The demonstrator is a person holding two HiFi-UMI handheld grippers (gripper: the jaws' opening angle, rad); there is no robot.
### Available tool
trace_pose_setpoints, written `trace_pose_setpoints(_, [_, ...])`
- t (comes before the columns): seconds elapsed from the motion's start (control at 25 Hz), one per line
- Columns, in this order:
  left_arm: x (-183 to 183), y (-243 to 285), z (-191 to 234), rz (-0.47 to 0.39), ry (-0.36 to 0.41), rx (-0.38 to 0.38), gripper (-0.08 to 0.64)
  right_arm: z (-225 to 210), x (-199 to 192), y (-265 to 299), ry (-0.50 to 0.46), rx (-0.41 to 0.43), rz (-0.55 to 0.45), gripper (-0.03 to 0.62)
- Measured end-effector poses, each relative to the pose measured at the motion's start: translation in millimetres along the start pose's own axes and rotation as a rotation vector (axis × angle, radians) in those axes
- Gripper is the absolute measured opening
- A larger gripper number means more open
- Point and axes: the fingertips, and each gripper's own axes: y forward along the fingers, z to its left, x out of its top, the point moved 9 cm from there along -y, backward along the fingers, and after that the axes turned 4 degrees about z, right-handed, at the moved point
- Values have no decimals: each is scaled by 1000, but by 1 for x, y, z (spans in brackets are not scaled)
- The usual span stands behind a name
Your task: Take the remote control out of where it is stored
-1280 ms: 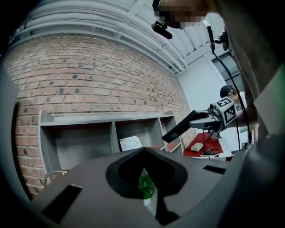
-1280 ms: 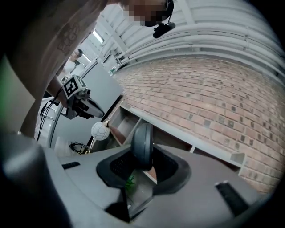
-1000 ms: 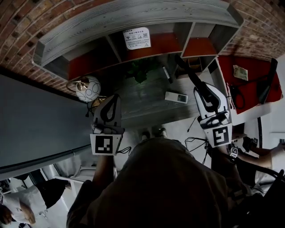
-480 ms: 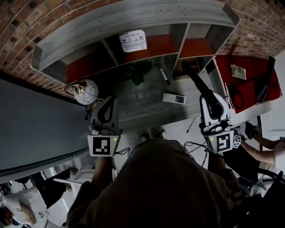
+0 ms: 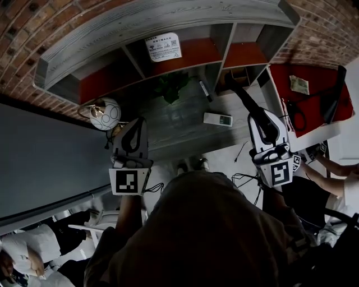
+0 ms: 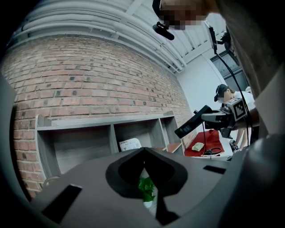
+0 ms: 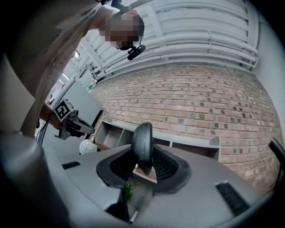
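A brick wall (image 5: 22, 33) is seen behind a long grey shelf unit (image 5: 168, 17) whose compartments are backed in red. In front of it a grey wooden tabletop (image 5: 179, 132) is set.

The left tool (image 5: 140, 121) is held level over the near left edge of the tabletop. Its jaws are closed tip to tip and nothing is gripped between them. The right tool (image 5: 262, 120) is held over the right end of the tabletop, clenched on the black remote control (image 5: 241, 95), which is gripped by its near end (in the right gripper view its rounded end stands upright between the jaws). The rest of the remote is carried above the tabletop and points toward the right-hand compartment. Whether its far tip lies inside that opening cannot be told.

A white patterned globe (image 5: 106, 114) is seen at the left end of the tabletop, near the left tool. A small green plant (image 5: 171, 87) stands close against the shelf unit. A white handset (image 5: 217, 119) lies flat on the tabletop between the two tools, apart from both. A printed card (image 5: 163, 47) leans in the middle compartment, and a dark pen (image 5: 206, 91) lies just right of the plant.
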Motion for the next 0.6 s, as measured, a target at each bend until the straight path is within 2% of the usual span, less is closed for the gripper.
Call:
trace_pose_setpoints(0.28, [-1,1,-7,-7,-27,-31,11,0,-30,31,-166,77,134,109])
trace_pose_setpoints(0.48, [-6,-1,-15,12,-51,-49,11,7,-76,47,-378,222,381,109])
trace_pose_setpoints(0.6, [-8,-2,-22,19,-63,-60,11,10,-108,53,-410,269,402,109])
